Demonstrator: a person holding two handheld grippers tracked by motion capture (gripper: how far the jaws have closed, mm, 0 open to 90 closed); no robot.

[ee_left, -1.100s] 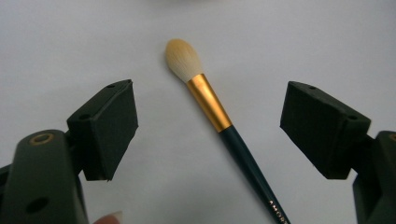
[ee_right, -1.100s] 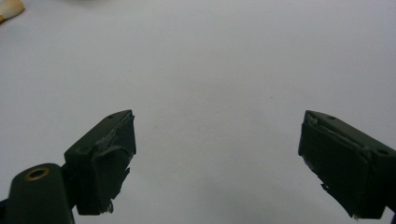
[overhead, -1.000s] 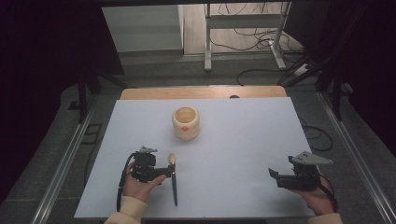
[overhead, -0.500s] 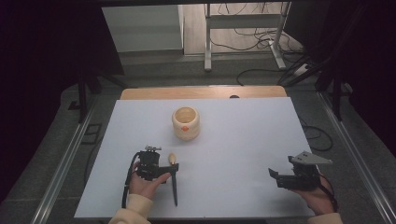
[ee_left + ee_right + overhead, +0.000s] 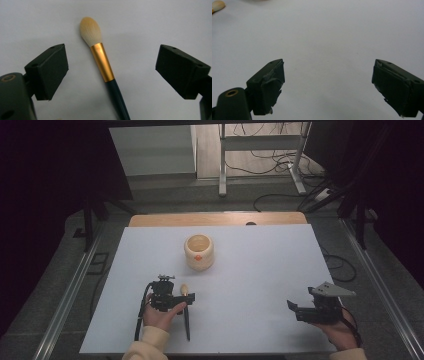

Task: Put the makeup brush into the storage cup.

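Observation:
A makeup brush [image 5: 102,62] with cream bristles, a gold ferrule and a dark handle lies flat on the white table [image 5: 260,270]. In the high view the brush [image 5: 186,317] lies at the front left, bristles pointing away from the person. My left gripper [image 5: 113,58] is open, one jaw on each side of the ferrule and neither touching it. In the high view this left gripper [image 5: 183,299] sits over the brush's upper part. My right gripper [image 5: 328,72] is open over bare table, and the high view puts this right gripper [image 5: 296,309] at the front right.
A cream round cup [image 5: 199,251] with a small red mark stands upright in the middle of the table, beyond the brush. The brush's bristle tip [image 5: 217,5] shows at the right gripper view's top left corner. A wooden strip [image 5: 215,219] runs along the far edge.
My left gripper has shifted to the right, from beside the brush to over it, so its jaws now flank the ferrule. The right gripper has stayed put.

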